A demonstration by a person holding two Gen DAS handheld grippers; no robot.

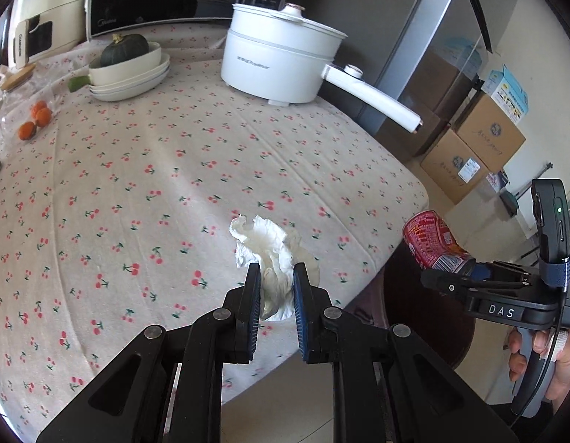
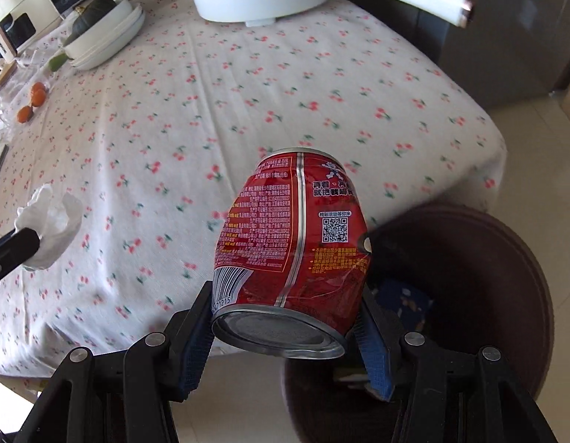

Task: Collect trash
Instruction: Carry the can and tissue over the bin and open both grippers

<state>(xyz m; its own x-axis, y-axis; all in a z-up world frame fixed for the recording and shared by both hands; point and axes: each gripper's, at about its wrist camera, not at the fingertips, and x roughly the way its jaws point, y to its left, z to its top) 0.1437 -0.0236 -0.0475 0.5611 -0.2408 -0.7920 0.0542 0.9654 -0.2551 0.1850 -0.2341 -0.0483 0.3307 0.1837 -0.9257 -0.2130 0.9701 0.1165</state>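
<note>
Two bowls [image 1: 131,74] and white pot [image 1: 277,62] behind held trash.

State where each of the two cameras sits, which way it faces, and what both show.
Left wrist: on the left gripper, aimed down over the table; its fingers pinch the tissue; a hand shows at right.
Right wrist: on the right gripper, aimed down at the table edge and brown bin; it clamps the red can.
Shared: tissue, can, white pot.

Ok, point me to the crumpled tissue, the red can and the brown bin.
crumpled tissue [image 1: 264,238], left wrist view, on its upper folds.
red can [image 2: 296,236], right wrist view, on its printed side wall.
brown bin [image 2: 506,280], right wrist view, on its inner wall.
</note>
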